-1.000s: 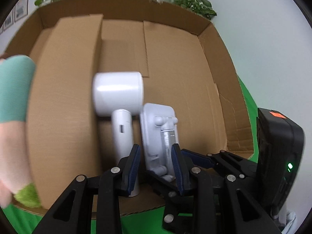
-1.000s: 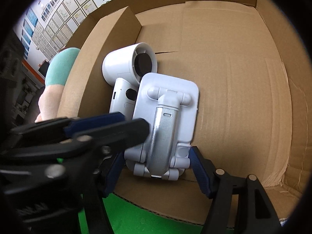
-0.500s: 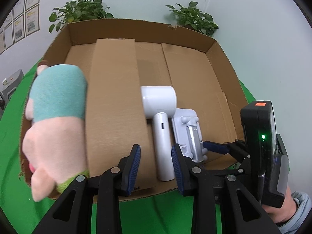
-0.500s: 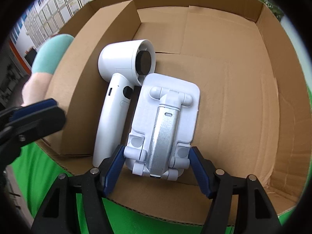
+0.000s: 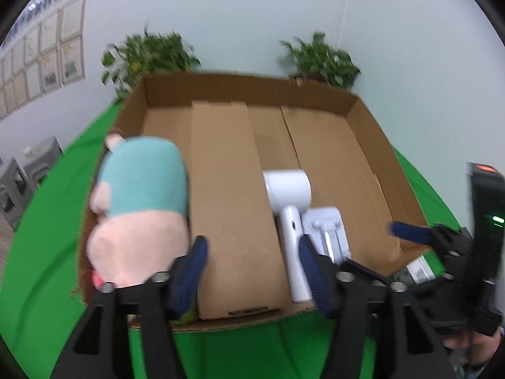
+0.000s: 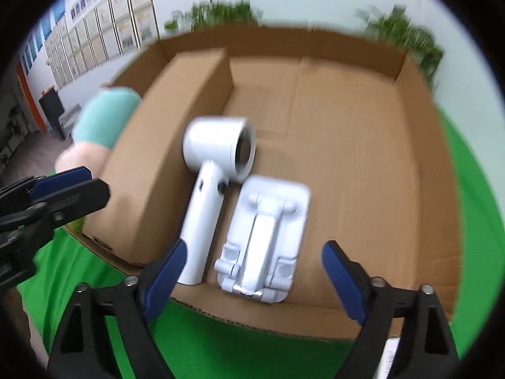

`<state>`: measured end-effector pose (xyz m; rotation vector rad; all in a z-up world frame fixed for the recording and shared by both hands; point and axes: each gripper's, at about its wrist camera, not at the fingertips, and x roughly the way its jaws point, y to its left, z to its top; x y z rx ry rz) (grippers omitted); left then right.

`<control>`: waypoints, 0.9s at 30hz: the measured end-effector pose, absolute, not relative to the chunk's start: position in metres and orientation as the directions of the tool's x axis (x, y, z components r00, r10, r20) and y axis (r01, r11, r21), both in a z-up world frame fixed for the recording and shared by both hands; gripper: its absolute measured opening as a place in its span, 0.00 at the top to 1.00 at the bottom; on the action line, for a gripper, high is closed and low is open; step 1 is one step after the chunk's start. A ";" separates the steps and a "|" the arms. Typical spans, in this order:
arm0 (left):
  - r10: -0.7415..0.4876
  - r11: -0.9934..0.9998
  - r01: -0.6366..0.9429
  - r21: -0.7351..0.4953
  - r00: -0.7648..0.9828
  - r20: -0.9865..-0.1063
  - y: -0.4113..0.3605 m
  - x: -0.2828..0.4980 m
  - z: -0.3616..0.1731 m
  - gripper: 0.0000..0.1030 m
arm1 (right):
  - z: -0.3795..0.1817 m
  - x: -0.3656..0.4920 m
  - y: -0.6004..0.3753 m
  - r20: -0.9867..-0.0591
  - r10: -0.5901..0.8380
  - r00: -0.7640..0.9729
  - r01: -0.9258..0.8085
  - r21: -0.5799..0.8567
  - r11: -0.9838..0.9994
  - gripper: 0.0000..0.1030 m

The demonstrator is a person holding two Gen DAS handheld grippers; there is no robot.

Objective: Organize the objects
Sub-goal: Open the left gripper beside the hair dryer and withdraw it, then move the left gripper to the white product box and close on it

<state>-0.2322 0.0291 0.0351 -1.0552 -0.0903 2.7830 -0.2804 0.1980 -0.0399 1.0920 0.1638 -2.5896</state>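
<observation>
An open cardboard box (image 5: 252, 85) (image 6: 315, 41) rests on a green cloth. Inside it a white hair dryer (image 5: 287, 189) (image 6: 217, 145) lies flat, and a folded white phone stand (image 5: 326, 230) (image 6: 268, 221) lies just right of its handle. My left gripper (image 5: 252, 252) hovers over the near rim, its jaws opening and holding nothing. My right gripper (image 6: 254, 252) is pulled back above the near rim, jaws opening wide; the stand lies beyond the pads, untouched. A teal and pink plush toy (image 5: 142, 195) (image 6: 104, 120) fills the box's left end.
A long closed cardboard carton (image 5: 227, 189) (image 6: 164, 145) lies in the box between the plush and the dryer. The box floor right of the stand is bare cardboard. Two potted plants (image 5: 148, 53) stand behind against the wall. A hand (image 5: 479, 344) holds the right gripper.
The right gripper has let go of the phone stand, spread its jaws and drawn back upward. The left gripper has backed out of the box and widened its jaws.
</observation>
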 end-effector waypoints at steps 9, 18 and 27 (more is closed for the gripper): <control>0.034 -0.999 -0.037 -0.003 -0.897 -0.442 0.030 -0.187 0.068 0.00 | -0.001 -0.258 0.218 -0.546 -0.239 -0.803 0.284 0.002 -0.959 0.01; -0.006 -1.000 0.002 0.012 -0.913 -0.408 0.031 -0.170 0.082 0.00 | 0.014 -0.233 0.232 -0.487 -0.260 -0.834 0.289 0.015 -0.957 0.01; -0.032 -0.998 0.011 0.054 -0.915 -0.402 0.043 -0.159 0.084 0.00 | 0.009 -0.233 0.229 -0.486 -0.273 -0.831 0.293 0.037 -0.956 0.01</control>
